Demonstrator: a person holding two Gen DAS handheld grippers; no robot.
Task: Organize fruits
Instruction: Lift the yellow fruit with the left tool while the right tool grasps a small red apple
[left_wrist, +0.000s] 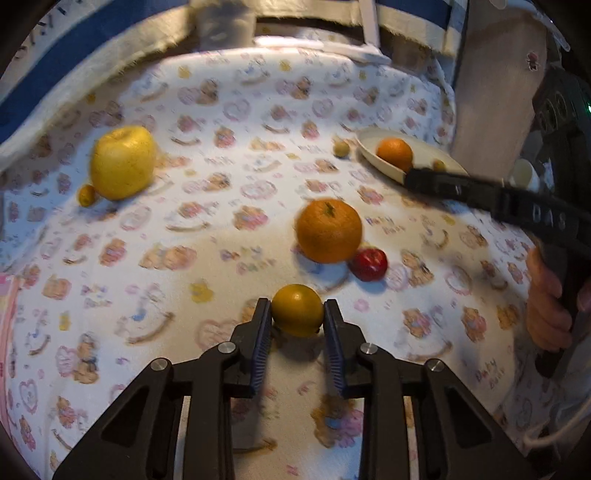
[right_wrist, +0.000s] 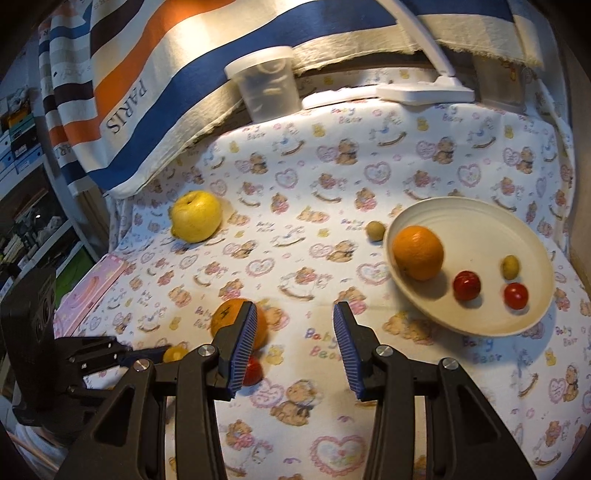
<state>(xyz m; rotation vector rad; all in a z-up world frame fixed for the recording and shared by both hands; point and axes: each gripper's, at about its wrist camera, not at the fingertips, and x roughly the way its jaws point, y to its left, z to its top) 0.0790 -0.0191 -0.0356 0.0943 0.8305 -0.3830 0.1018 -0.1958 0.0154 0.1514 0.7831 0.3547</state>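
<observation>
A white cloth (right_wrist: 295, 184) printed with bears and hearts covers the whole surface. On it sits a big yellow apple (right_wrist: 197, 216) far left, with a tiny yellow fruit (left_wrist: 87, 195) touching it. Nearer, a large orange (left_wrist: 328, 230) rests with a small red fruit (left_wrist: 369, 264) just beside it, and a small yellow-orange fruit (left_wrist: 297, 309) lies in front. A cream plate (right_wrist: 517, 236) sits right, a little greenish fruit (right_wrist: 375, 230) just off its rim.

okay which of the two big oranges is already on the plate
The orange at the left side of the cream plate, beside the small red fruits. The other orange lies on the cloth.
</observation>
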